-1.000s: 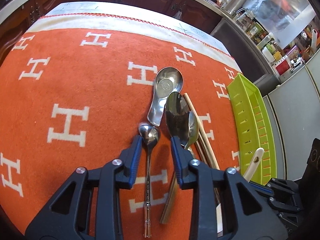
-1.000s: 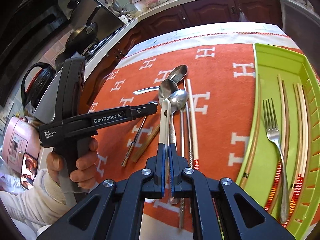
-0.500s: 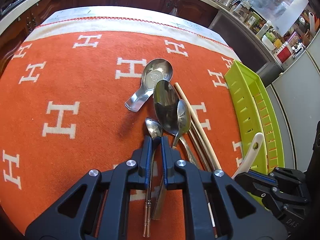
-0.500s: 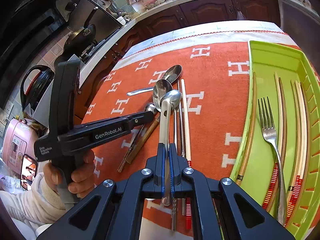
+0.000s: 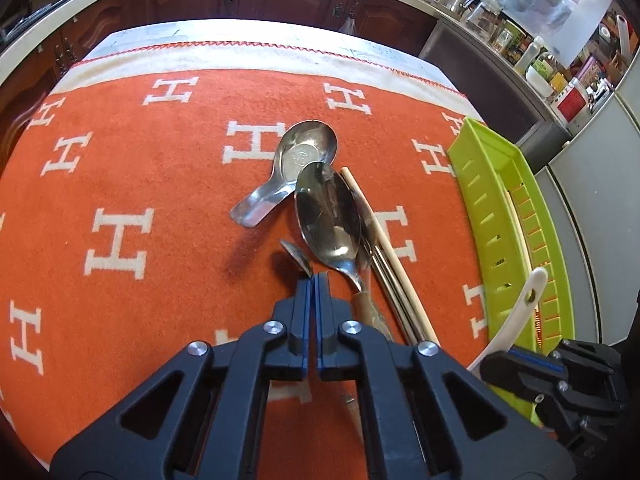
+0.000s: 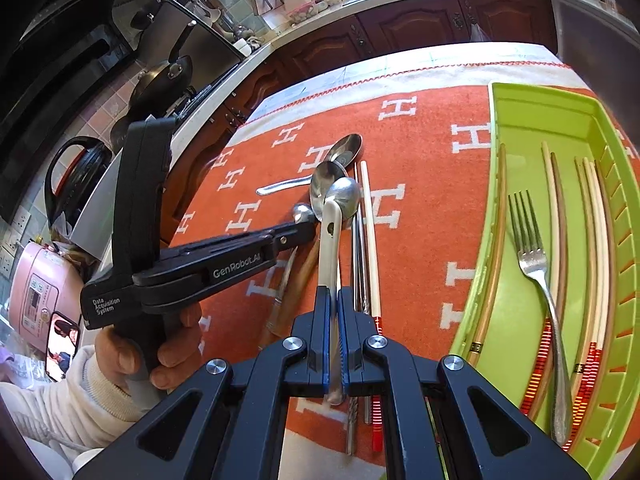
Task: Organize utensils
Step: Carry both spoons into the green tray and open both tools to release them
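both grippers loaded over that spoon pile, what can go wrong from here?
1. Left gripper has just closed on the small spoon near its bowl; the long handle may swing and rake the big spoon and chopsticks beside it.
2. Right gripper pinches the white spoon by its thin handle only; it could pivot or slip before reaching the tray.

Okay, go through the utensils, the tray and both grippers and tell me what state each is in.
Left hand-held gripper: jaws just closed on the small steel spoon.
Right hand-held gripper: shut on the white-handled spoon, lifted.
Large steel spoon: lying on the orange cloth.
Green plastic tray: holds chopsticks and a fork.
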### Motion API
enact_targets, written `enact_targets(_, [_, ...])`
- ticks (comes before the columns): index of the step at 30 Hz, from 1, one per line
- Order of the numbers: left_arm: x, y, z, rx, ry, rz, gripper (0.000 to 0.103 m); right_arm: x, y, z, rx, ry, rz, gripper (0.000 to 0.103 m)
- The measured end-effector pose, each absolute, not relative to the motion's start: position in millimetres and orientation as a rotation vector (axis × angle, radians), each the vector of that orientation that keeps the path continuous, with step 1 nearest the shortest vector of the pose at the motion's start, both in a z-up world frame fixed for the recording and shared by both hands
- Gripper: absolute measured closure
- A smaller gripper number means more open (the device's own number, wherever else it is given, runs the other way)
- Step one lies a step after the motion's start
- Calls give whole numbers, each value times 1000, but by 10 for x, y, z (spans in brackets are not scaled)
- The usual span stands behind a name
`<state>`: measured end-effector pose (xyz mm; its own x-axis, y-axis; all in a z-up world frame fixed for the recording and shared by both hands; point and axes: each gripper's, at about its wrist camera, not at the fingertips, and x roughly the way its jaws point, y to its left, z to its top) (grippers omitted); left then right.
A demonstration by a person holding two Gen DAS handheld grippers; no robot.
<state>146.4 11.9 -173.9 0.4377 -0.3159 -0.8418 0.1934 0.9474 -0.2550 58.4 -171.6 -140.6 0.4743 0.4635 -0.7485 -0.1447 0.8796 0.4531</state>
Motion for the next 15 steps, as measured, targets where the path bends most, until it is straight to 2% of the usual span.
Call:
enact_targets(6, [1246, 282, -1517, -160, 1021, -331, 103, 462, -1828, -1278, 376, 973, 377, 100])
enact_targets(15, [702, 194, -886, -114, 932, -457, 103, 150, -2244, -913, 386, 876, 298, 99])
